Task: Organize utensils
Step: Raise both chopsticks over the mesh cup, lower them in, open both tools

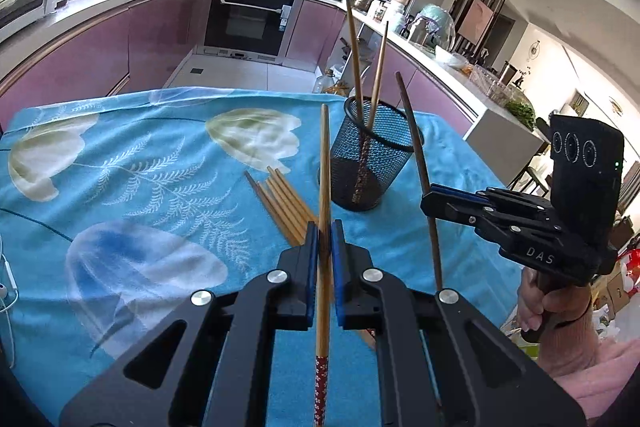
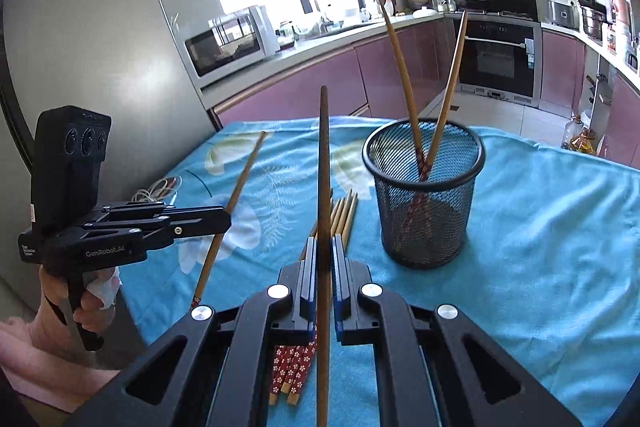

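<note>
Both grippers found closed, each on a single chopstick held clear of the tabletop (image 2: 560, 267). Left gripper (image 1: 325, 239) pinched a light chopstick (image 1: 325, 163) near mid-length, patterned end trailing back toward the camera, plain tip pointing up and forward. Right gripper (image 2: 322, 255) pinched a dark chopstick (image 2: 323, 155) the same way, shaft near upright. Mesh cup (image 2: 426, 187) stood upright on the blue cloth, already holding two chopsticks (image 2: 404, 75) crossed inside, tips up, leaning on opposite sides of the rim. From the left gripper, cup lay forward and a little right; from the right gripper, forward and right, and seemingly nearer. Judged the right hand better placed to go first. Key relation: held sticks had the long axis roughly upright but tilted forward, with the cup mouth facing up, so each stick probably needed carrying above the rim, with its lower end over the opening, before release. Loose bundle (image 1: 286, 207) of remaining chopsticks lay flat on the cloth just ahead of the grippers, beside the cup, not touching it. Risk noted: fouling the two leaning sticks on entry.
</note>
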`<control>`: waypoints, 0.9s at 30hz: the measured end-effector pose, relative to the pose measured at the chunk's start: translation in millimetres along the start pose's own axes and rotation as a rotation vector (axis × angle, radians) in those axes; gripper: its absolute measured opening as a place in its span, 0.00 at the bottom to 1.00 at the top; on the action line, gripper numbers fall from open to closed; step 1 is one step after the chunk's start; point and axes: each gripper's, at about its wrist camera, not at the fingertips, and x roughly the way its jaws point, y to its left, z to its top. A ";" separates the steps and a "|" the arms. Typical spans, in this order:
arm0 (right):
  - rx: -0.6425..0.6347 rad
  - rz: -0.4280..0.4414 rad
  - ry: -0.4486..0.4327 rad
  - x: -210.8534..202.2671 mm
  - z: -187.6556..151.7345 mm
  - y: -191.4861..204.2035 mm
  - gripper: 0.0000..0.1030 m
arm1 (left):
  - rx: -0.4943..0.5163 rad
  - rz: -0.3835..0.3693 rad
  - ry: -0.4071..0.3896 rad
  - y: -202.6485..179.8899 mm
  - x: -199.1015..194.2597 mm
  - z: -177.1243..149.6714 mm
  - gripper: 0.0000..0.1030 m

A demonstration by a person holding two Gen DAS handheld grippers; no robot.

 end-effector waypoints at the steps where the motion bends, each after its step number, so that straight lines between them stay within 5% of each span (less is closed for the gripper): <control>1: 0.000 -0.001 -0.010 -3.2 1.3 -0.7 0.06 | 0.002 -0.011 -0.008 -1.7 -3.6 1.8 0.07; 27: -0.053 -0.033 -0.207 -51.7 60.7 -9.9 0.06 | 0.034 -0.119 -0.207 -31.2 -43.5 75.4 0.07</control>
